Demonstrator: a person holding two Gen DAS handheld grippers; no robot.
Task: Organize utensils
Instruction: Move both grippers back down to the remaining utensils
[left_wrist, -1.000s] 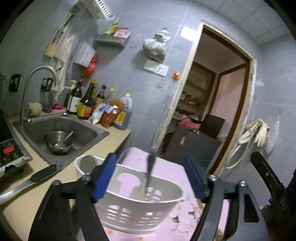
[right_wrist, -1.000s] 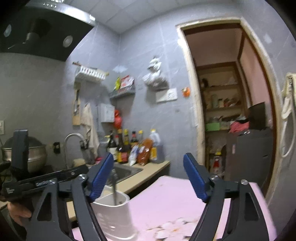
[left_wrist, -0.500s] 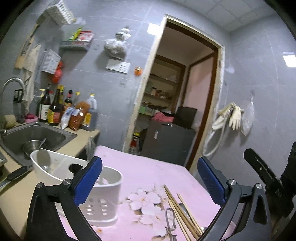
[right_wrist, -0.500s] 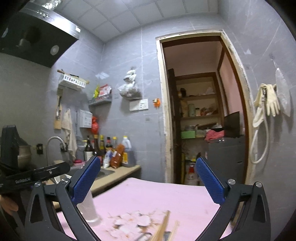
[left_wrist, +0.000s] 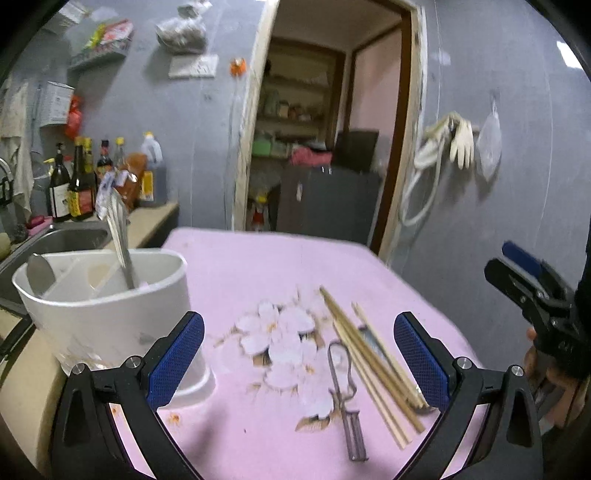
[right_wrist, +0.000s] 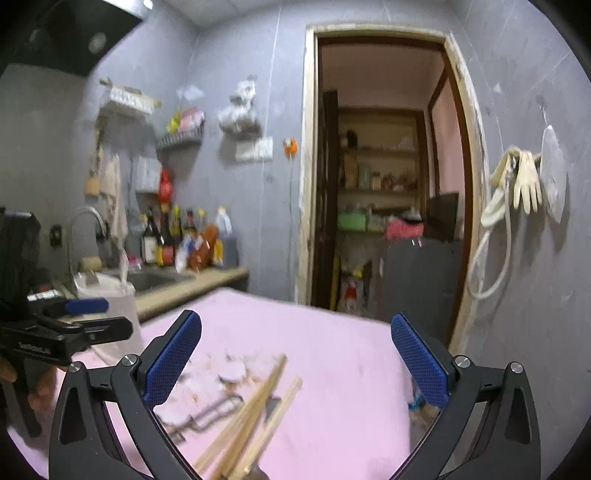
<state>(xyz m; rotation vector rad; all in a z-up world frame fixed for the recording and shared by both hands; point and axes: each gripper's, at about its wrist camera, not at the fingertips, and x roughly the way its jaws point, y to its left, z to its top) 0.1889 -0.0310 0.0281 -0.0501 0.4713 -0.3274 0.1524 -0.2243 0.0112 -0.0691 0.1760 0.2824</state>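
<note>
A white utensil holder (left_wrist: 107, 314) stands at the left of the pink table (left_wrist: 258, 258), with a metal utensil (left_wrist: 122, 240) and a spoon (left_wrist: 38, 273) in it. Several wooden chopsticks (left_wrist: 369, 358) and a metal peeler (left_wrist: 347, 398) lie on the table to its right. My left gripper (left_wrist: 297, 354) is open and empty above the table, between holder and chopsticks. My right gripper (right_wrist: 295, 358) is open and empty above the chopsticks (right_wrist: 251, 417) and peeler (right_wrist: 203, 417); the holder (right_wrist: 110, 306) shows far left. The right gripper also shows in the left wrist view (left_wrist: 532, 280).
A counter with a steel sink (left_wrist: 70, 236) and several sauce bottles (left_wrist: 85, 177) lies left of the table. An open doorway (right_wrist: 388, 184) is behind. Rubber gloves and a hose (right_wrist: 513, 192) hang on the right wall.
Both grippers have swung right and tilted down, away from the holder and sink. The chopsticks and peeler now sit nearer the middle of both views. Both stay open.
</note>
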